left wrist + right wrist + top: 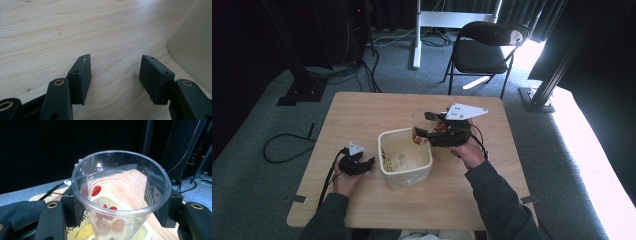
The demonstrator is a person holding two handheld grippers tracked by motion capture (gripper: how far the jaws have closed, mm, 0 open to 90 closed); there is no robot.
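Over the cream square plastic tub mid-table, right gripper clamps a clear plastic cup, likely to empty red bits; left gripper rests agape, empty.

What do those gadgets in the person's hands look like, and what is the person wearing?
Both grippers, left and right, are black, each with two flat rectangular pads on hinged links with brass-coloured rivets. Each carries a pale three-cornered plate and a black cable. The sleeves are dark grey-green.

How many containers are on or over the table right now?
2: a cream tub standing mid-table, and a clear plastic cup gripped by the right gripper just above the tub's far right corner.
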